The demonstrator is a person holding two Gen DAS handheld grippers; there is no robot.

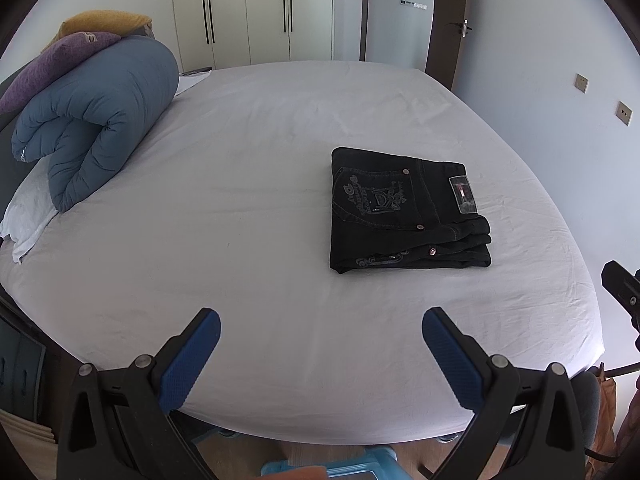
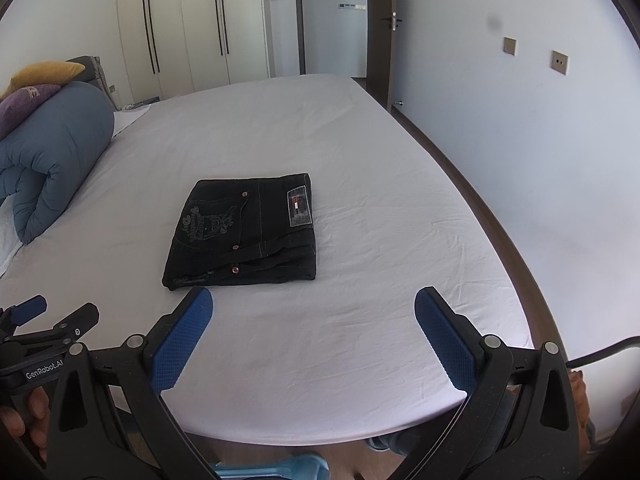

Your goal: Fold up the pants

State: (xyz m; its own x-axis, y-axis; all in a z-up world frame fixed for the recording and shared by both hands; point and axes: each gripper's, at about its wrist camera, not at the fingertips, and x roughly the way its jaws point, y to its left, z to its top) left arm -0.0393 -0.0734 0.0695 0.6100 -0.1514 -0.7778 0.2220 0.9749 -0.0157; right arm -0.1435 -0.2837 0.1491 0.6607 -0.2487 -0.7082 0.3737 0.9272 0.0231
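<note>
Black jeans [image 1: 404,212] [image 2: 244,232] lie folded into a compact rectangle on the white bed sheet [image 1: 248,208] [image 2: 360,208], back pocket embroidery and waist label facing up. My left gripper [image 1: 320,324] hovers open over the near edge of the bed, well short of the jeans and to their left, nothing between its blue pads. My right gripper [image 2: 314,304] is open too, just in front of the jeans' near edge, empty. In the right wrist view the left gripper [image 2: 36,320] shows at the far left, held by a hand [image 2: 28,412].
A rolled blue duvet [image 1: 96,116] [image 2: 48,160] with purple and yellow pillows [image 1: 60,56] sits at the left of the bed. Wardrobes [image 1: 248,12] stand behind, a door [image 1: 448,20] and wall [image 2: 520,120] to the right. A light blue stool [image 1: 320,468] is below the bed's near edge.
</note>
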